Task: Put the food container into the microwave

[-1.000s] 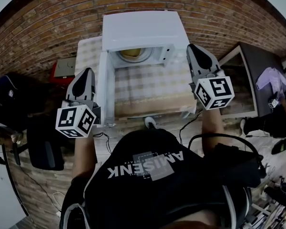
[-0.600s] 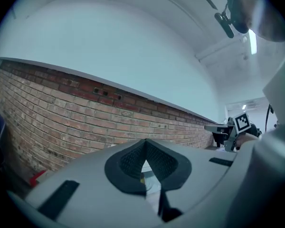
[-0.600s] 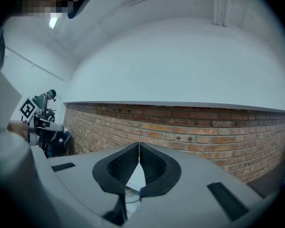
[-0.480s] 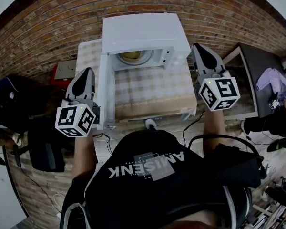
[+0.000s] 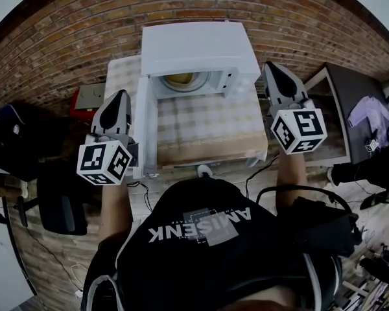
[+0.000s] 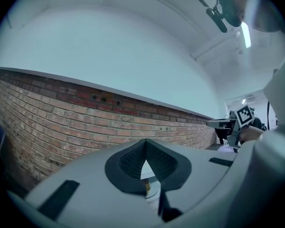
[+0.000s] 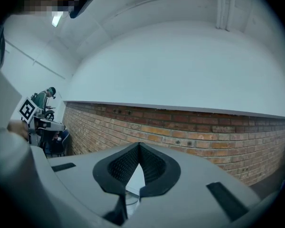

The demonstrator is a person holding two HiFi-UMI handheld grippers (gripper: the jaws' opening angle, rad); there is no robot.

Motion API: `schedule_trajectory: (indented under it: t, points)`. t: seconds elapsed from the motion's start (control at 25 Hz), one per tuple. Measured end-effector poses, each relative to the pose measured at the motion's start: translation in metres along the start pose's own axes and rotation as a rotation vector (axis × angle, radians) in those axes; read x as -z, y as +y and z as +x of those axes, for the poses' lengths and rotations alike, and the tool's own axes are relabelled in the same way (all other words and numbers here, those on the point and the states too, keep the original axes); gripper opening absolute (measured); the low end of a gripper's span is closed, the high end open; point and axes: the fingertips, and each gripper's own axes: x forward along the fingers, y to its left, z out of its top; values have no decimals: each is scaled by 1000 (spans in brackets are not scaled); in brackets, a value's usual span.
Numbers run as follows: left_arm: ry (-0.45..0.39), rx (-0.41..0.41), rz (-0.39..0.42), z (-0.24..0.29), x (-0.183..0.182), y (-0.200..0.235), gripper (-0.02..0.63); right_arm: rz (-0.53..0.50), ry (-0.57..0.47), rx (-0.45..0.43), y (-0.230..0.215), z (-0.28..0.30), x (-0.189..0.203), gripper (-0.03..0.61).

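Right gripper (image 5: 271,67) has drifted toward 3 o'clock, off the microwave (image 5: 194,47); left gripper (image 5: 120,96) unchanged. Both pairs of jaws together, nothing held. Food container (image 5: 179,79) sits inside at 12 o'clock (door (image 5: 142,128) open). I judge it light, thin-walled; I'd pinch the rim gently.

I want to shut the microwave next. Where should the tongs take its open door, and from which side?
Probably the door by its free edge nearest the person, coming from its left: it stands swung out towards the person, and the left gripper is beside it.
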Motion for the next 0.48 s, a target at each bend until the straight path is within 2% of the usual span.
schedule_trajectory:
  t: [0.16,0.4,0.48]
  points:
    - [-4,28,6,-1,-2,-6,11,1,-3,0,0,-1,-2,41]
    - [-15,53,-33,-3,-5,-9,11,35,1,-21,2,2,0,41]
    - [-12,55,-16,-4,-7,-10,11,43,-5,-22,1,2,-1,40]
